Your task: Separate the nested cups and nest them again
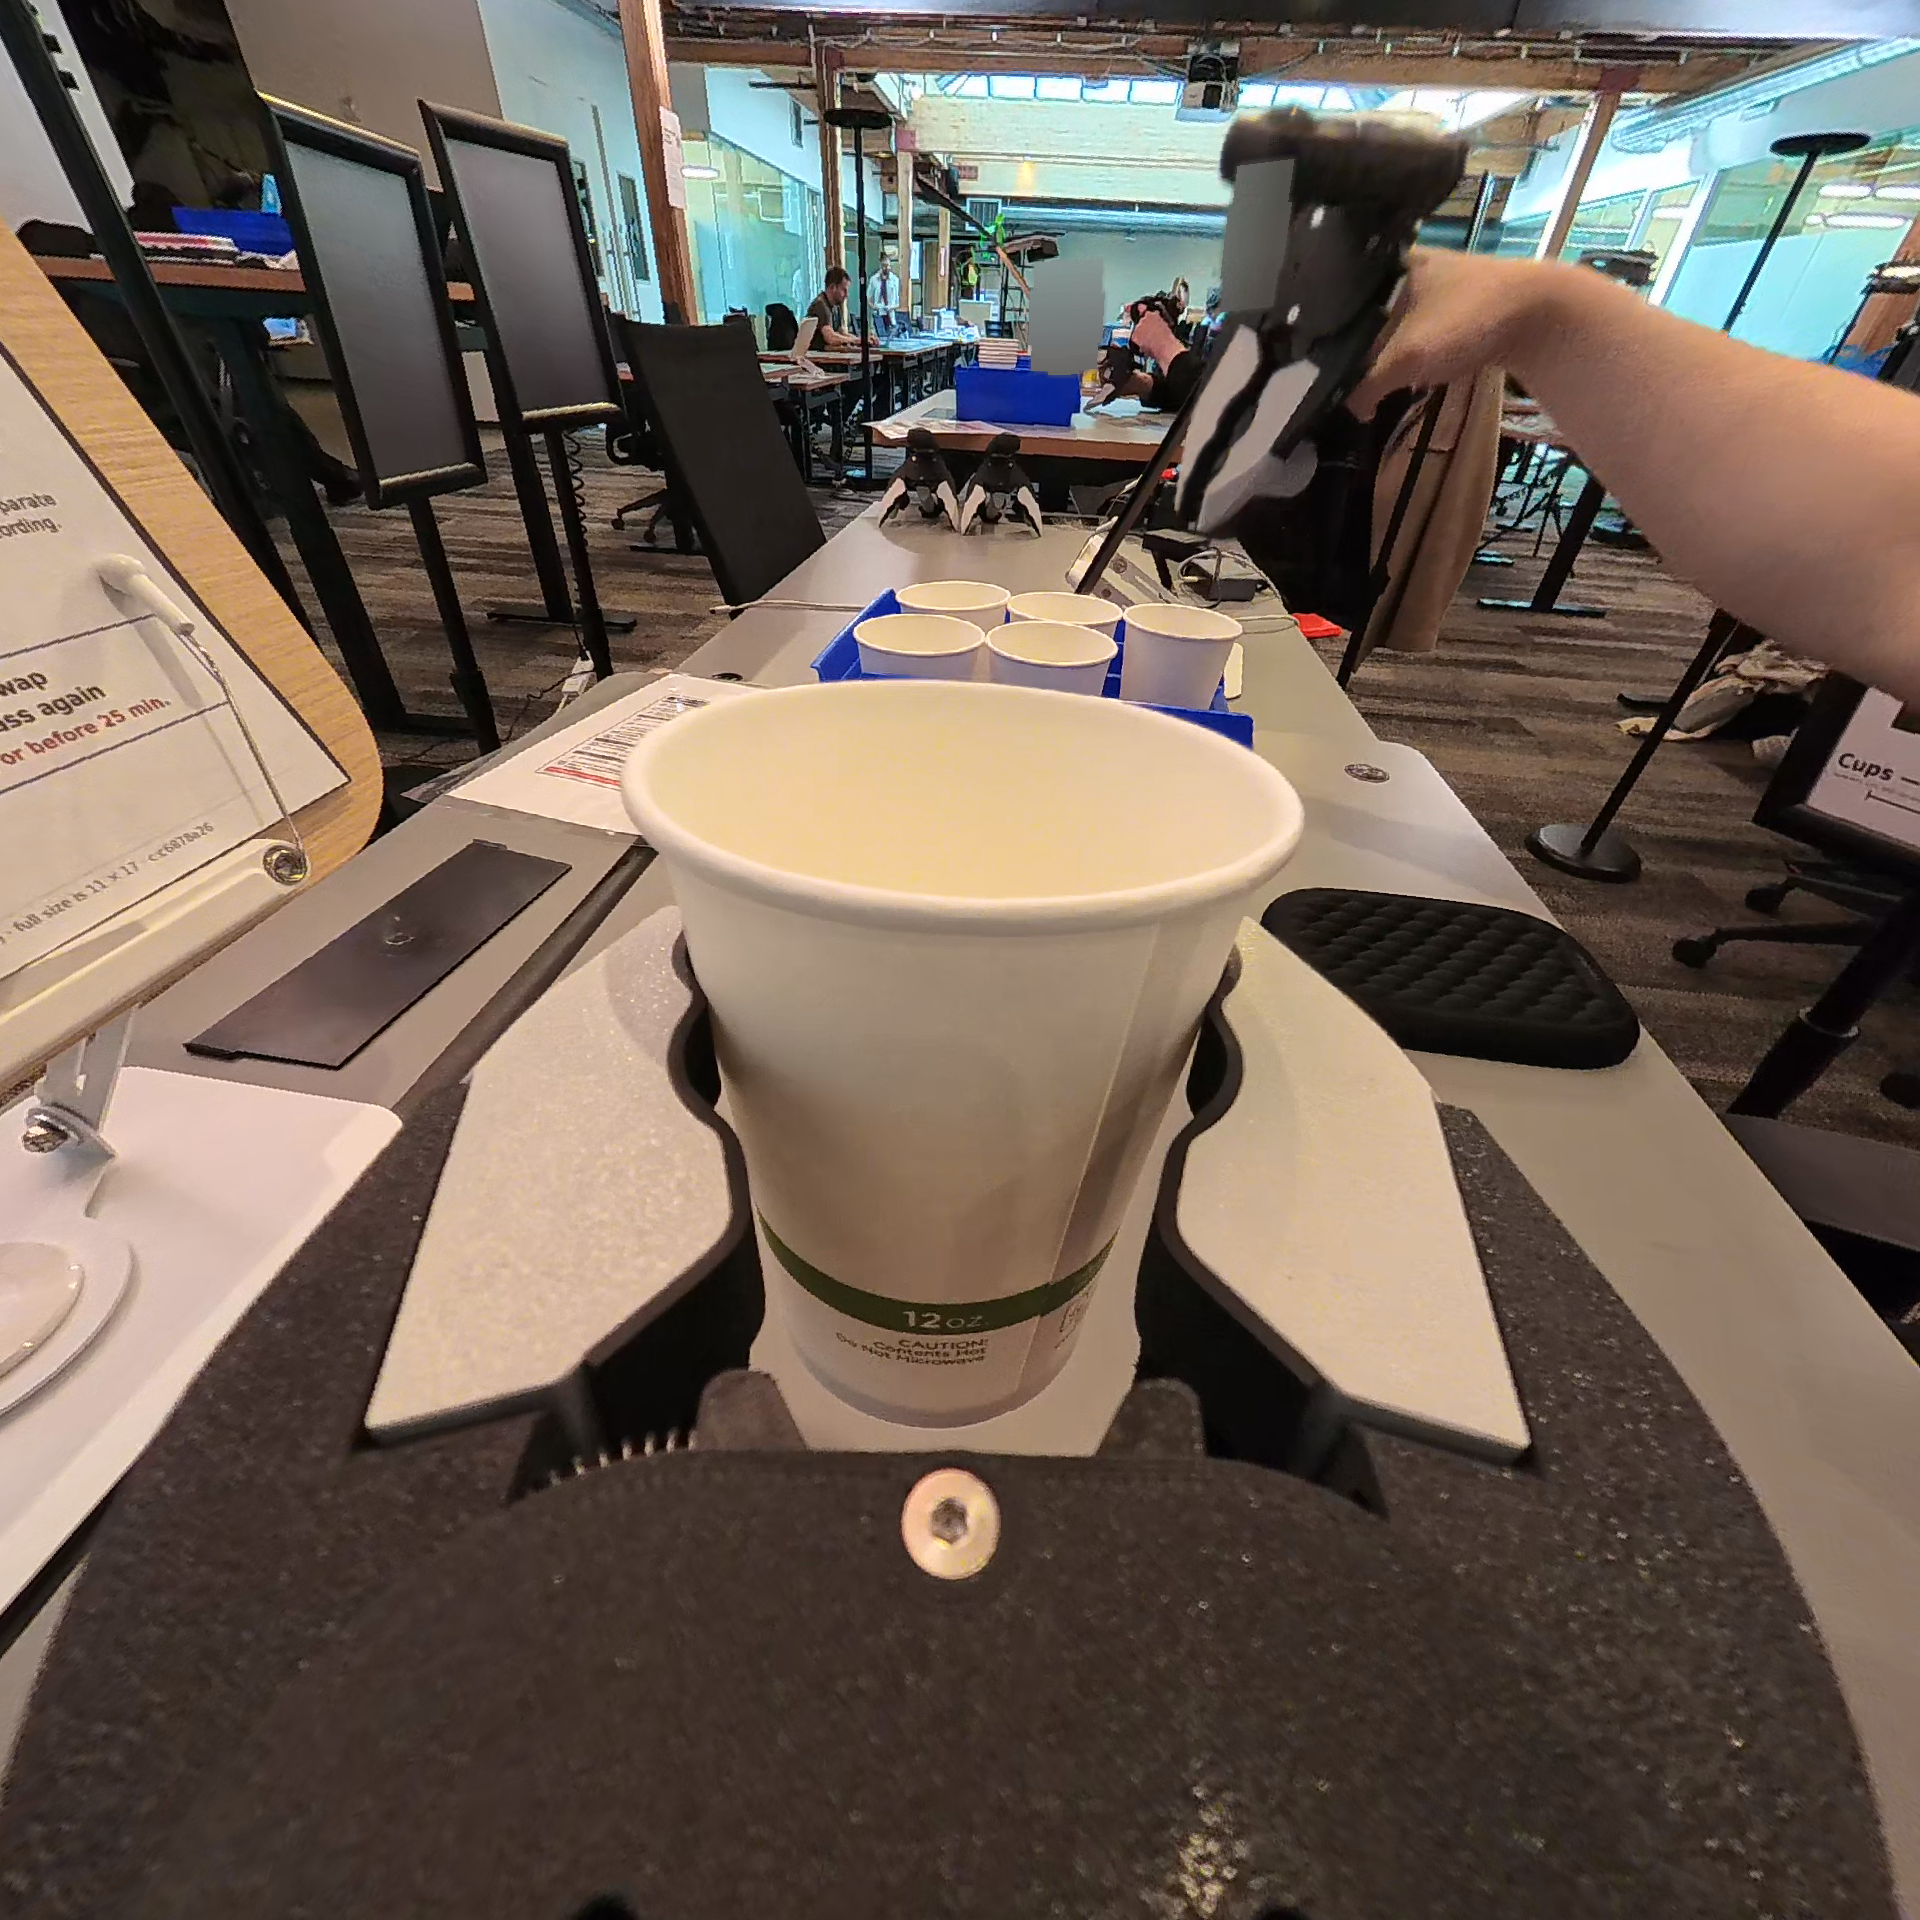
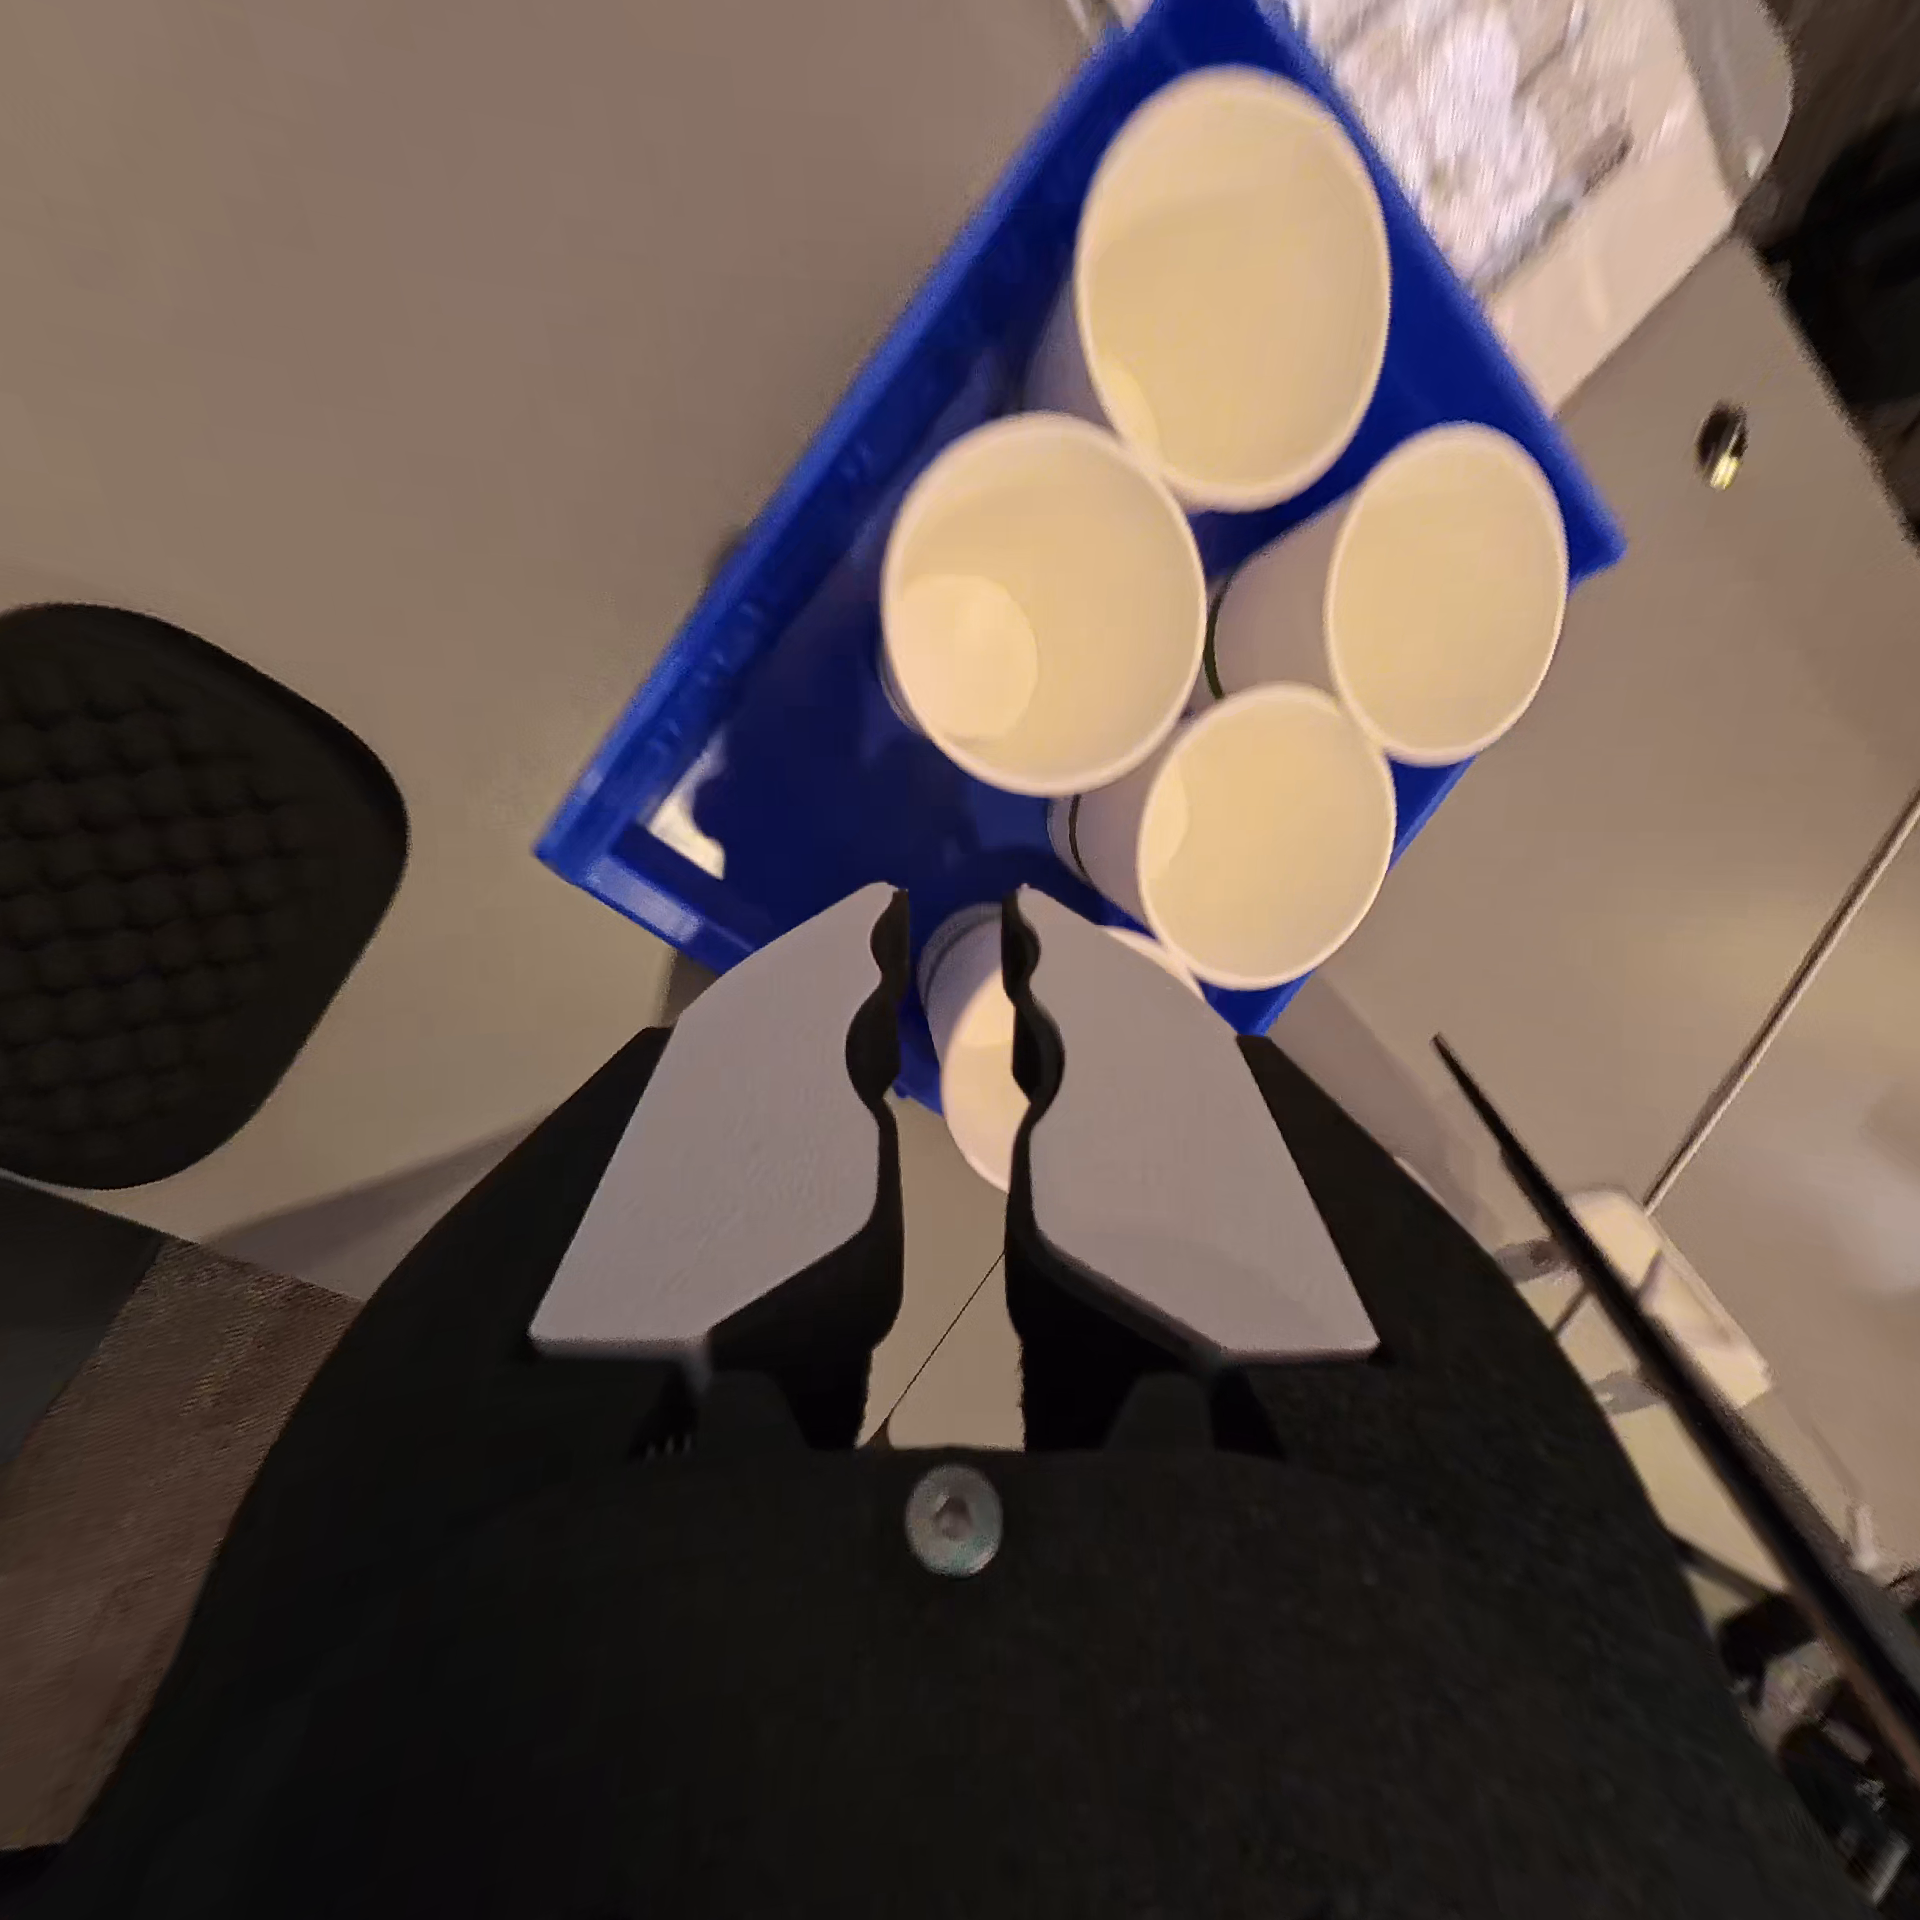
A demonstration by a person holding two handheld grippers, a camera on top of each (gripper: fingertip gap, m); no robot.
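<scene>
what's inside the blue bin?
The blue bin holds upright white paper cups: four clearly, a fifth partly behind the right gripper. Bin floor beneath them is covered.

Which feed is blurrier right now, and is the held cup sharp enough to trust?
Left wrist view: held cup sharp under warm light; only the raised right gripper is motion-smeared; wide-angle bends the table edges. Right wrist view: blurrier throughout, bin and its cups soft, dimmer light.
</scene>
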